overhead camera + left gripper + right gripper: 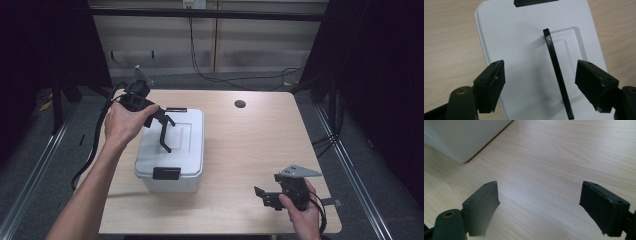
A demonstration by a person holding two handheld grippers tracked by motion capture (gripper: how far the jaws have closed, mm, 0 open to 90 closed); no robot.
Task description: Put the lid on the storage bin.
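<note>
A white plastic box [186, 131] with a lid stands on the left half of the wooden table [250, 145], with a black latch [166, 173] at its near end. The lid's thin black handle [165, 137] stands upright. My left gripper [159, 120] hovers over the lid. In the left gripper view its jaws [540, 72] are wide open over the lid [524, 37]. The handle [557, 75] rises between them, nearer the right jaw and touching neither. My right gripper [263, 196] is at the table's near right, open [539, 195] over bare wood.
A second latch [176, 109] sits at the box's far end. A round cable hole [240, 104] lies in the far table top. Black cables [240, 77] run on the floor behind. A corner of the box [461, 135] is in the right gripper view.
</note>
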